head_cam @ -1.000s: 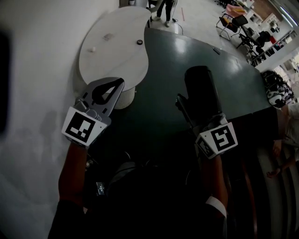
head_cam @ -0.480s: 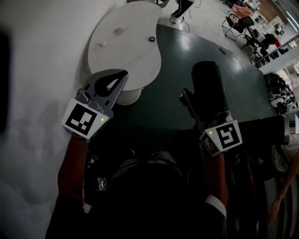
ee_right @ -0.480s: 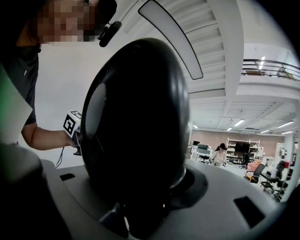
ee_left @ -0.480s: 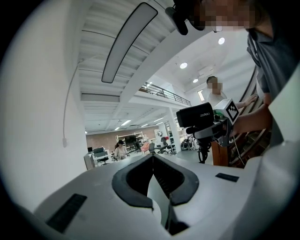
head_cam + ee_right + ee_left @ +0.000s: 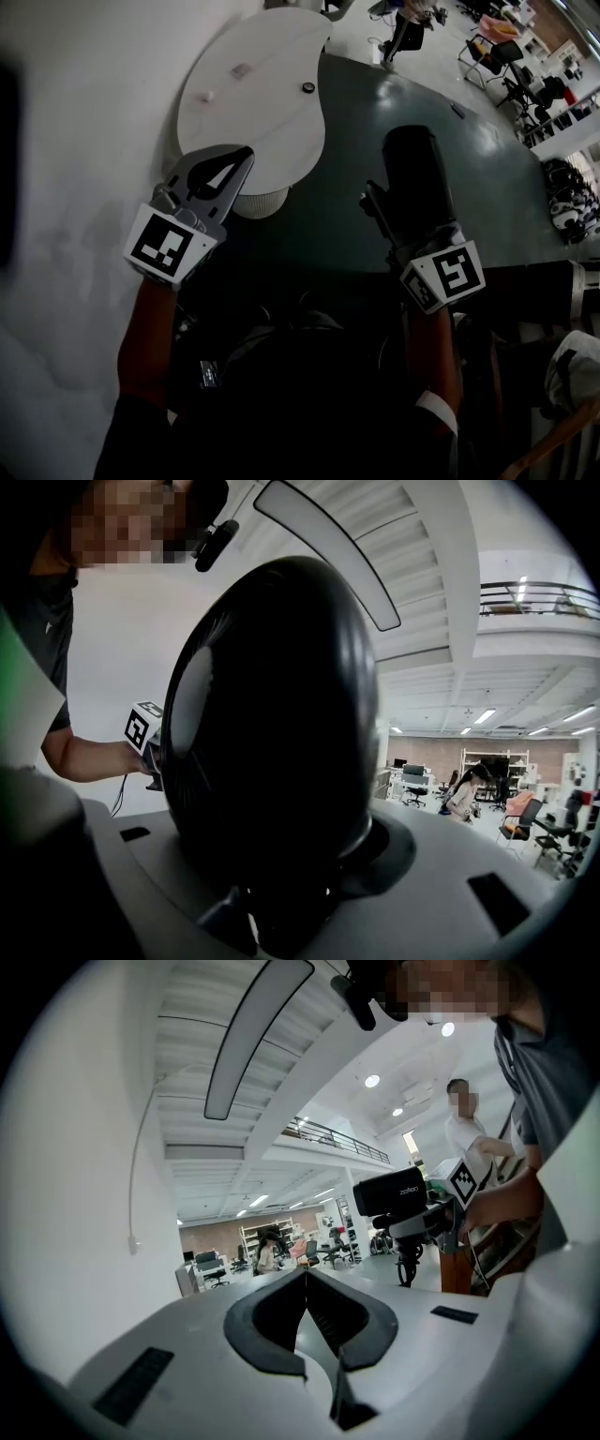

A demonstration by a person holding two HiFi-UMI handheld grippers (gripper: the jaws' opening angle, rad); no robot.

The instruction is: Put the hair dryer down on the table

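In the head view the black hair dryer [image 5: 415, 178] sits in my right gripper [image 5: 405, 217], whose jaws are shut on its body, and hangs over the dark green table [image 5: 352, 122]. In the right gripper view the hair dryer [image 5: 272, 724] fills the middle, rising from between the jaws of the right gripper [image 5: 281, 897]. My left gripper [image 5: 242, 156] is held at the left over the edge of the white tabletop [image 5: 267, 122], shut and empty. In the left gripper view the tips of the left gripper [image 5: 306, 1276] meet, and the hair dryer [image 5: 403, 1194] shows at the right.
The white tabletop carries a small dark round thing [image 5: 308, 87] and two small pale things [image 5: 204, 95]. A white ribbed base [image 5: 258, 200] stands under it. Office chairs [image 5: 492, 52] and a standing person [image 5: 405, 23] are beyond the far end. Pale floor lies at the left.
The tables have slid right and a little up in the head view while both grippers keep their places in it. The hair dryer stays gripped. The far person has walked right.
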